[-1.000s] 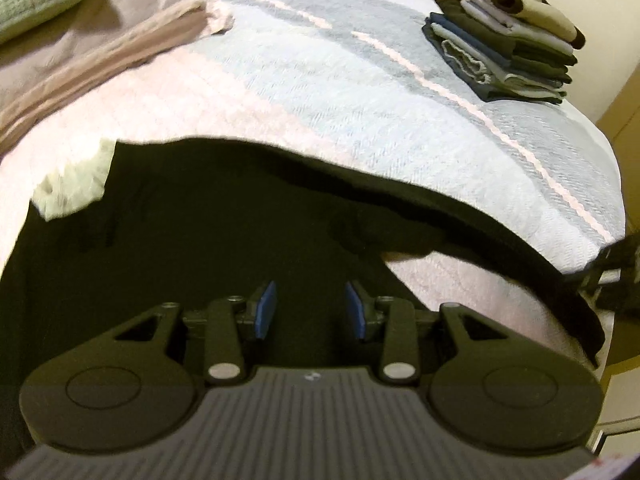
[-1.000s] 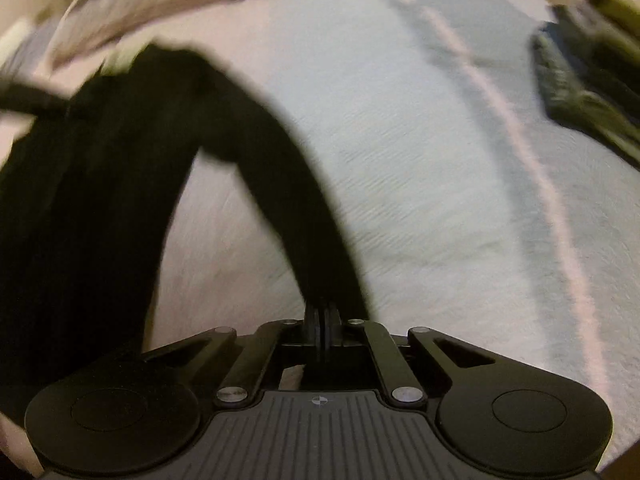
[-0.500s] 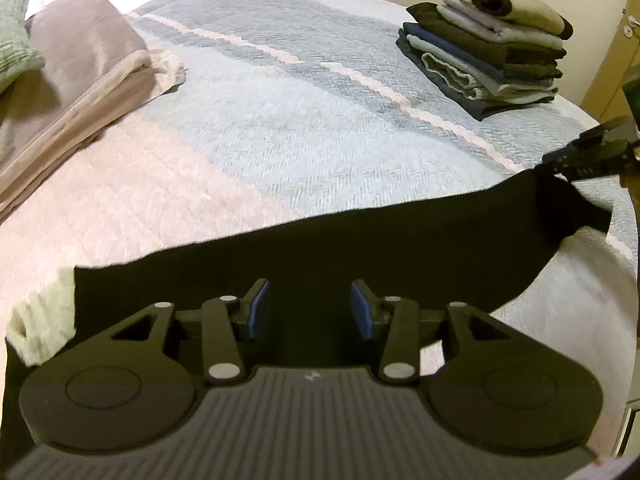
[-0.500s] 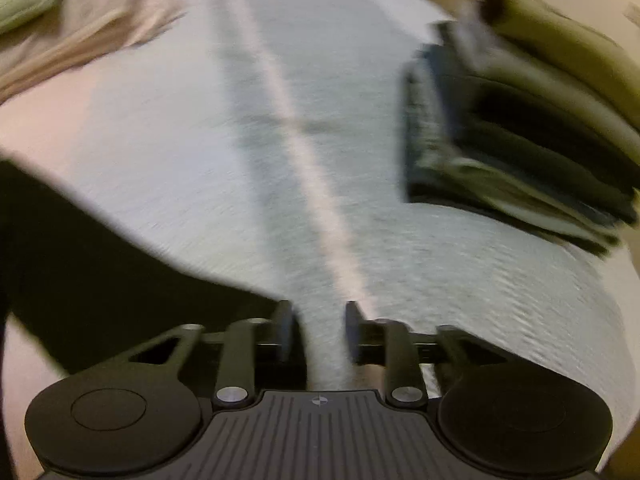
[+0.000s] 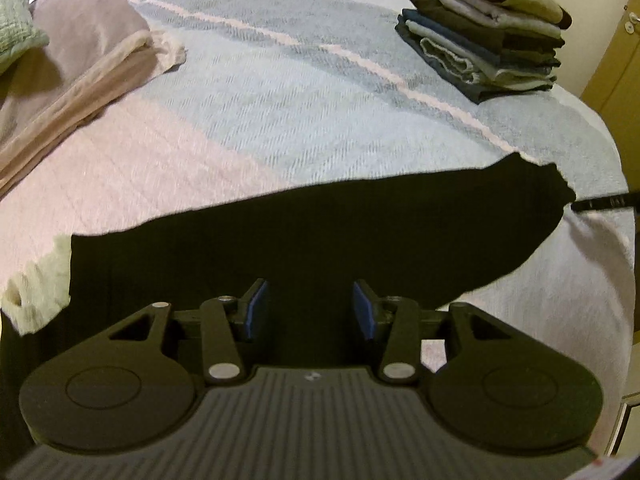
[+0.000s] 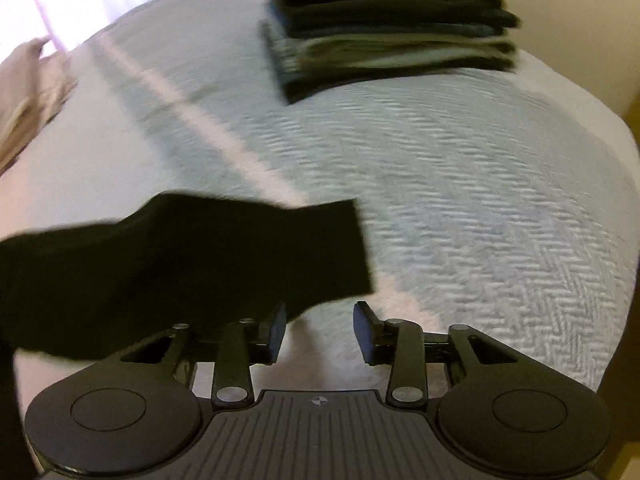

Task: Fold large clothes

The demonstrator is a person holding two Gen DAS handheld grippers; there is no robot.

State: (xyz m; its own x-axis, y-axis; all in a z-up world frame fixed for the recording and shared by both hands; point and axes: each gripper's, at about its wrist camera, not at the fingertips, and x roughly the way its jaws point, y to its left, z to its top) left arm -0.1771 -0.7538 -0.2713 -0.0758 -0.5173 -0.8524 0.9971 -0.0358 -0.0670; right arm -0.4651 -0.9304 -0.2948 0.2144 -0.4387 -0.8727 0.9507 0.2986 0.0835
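A black garment lies spread flat across the near part of the bed, with a pale lining showing at its left end. Its long sleeve stretches out to the right. My left gripper stands open just above the cloth, nothing between its blue pads. In the right wrist view the sleeve end lies flat on the bed, just ahead and left of my right gripper, which is open and apart from the cloth. The right gripper's tip shows at the far right edge of the left wrist view.
A stack of folded clothes sits at the far right of the bed; the same stack of folded clothes fills the top of the right wrist view. A beige folded blanket and a green pillow lie at the far left. The bed edge curves close on the right.
The right gripper pulled the sleeve out to the right, then opened and let it go; the sleeve now lies flat. The left gripper stayed open over the garment.
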